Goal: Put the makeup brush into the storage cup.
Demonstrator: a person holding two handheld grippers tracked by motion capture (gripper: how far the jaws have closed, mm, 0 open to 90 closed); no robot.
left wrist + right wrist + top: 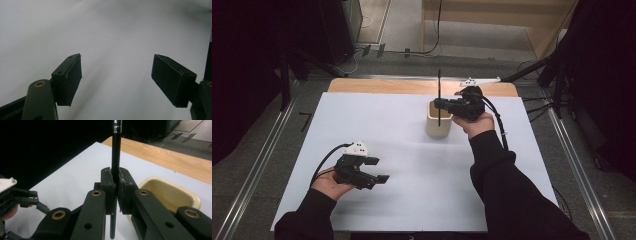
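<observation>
- The black pen (115,157) stands upright, pinched between my right gripper's (116,185) closed jaws, its lower end hanging just beside the cream cup (438,120) — judging by the high view, over the rim.
- If I release off-centre, I expect it to strike the rim and tip the cup.
- My left gripper (381,169) idles spread wide over the white sheet (377,125) — too far to steady anything.

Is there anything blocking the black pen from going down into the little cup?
Nothing visible. The right gripper holds the black pen upright over the cream cup, whose inside looks empty.
</observation>
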